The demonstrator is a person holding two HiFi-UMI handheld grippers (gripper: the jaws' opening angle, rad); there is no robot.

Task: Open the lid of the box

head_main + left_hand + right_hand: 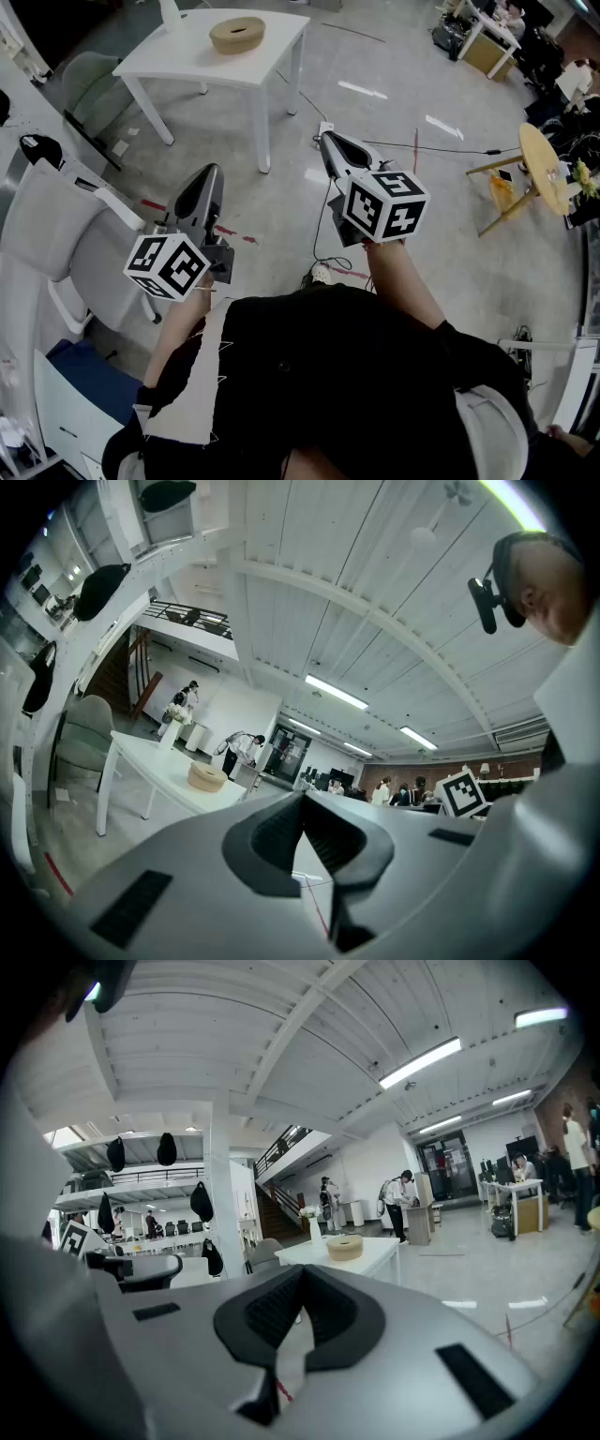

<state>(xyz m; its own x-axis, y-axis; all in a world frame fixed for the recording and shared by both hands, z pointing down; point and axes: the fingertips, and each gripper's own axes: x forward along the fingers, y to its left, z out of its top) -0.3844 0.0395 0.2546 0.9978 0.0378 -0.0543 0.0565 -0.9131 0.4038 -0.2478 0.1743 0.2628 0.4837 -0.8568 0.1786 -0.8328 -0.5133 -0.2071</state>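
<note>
While the head view looks down on the left gripper (214, 172) and right gripper (325, 139), the round tan box (237, 34) sits on a white table (178, 58) well ahead of both tips. Left gripper view: jaws pressed together, empty, box beyond and left of them. Right gripper view: jaws closed on nothing, box ahead, slightly right.
</note>
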